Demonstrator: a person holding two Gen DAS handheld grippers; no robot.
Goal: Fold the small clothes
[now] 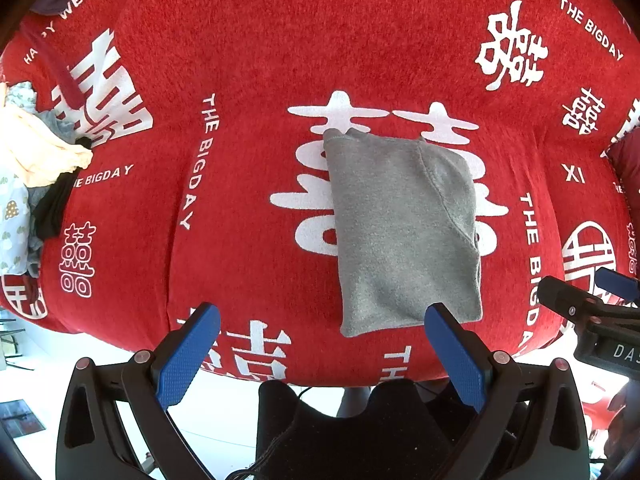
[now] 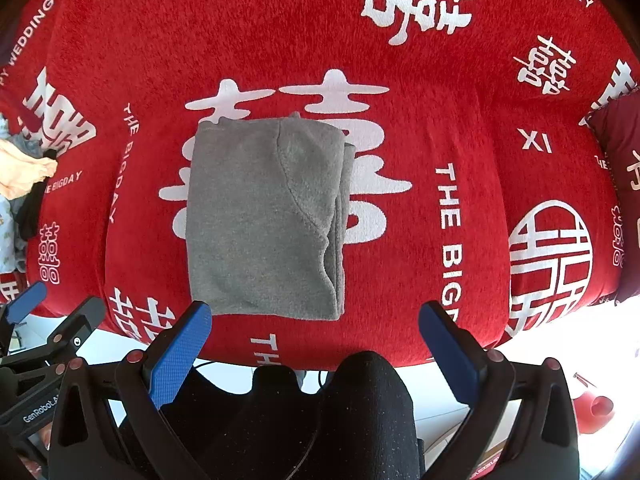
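A grey fleece garment [image 1: 400, 228] lies folded into a compact rectangle on the red cloth-covered surface [image 1: 256, 60]; it also shows in the right wrist view [image 2: 264, 216]. My left gripper [image 1: 322, 316] is open and empty, hovering above the near edge of the surface, just short of the garment's near edge. My right gripper [image 2: 314, 314] is open and empty, at the garment's near edge, apart from it. Each gripper shows at the edge of the other's view: the right gripper [image 1: 592, 300], the left gripper [image 2: 44, 320].
A pile of unfolded small clothes [image 1: 32, 168] in cream, black and patterned white lies at the far left, also seen in the right wrist view [image 2: 24, 176]. A dark red cushion [image 2: 616, 136] sits at the right. The surface's near edge [image 2: 320, 360] drops to a pale floor.
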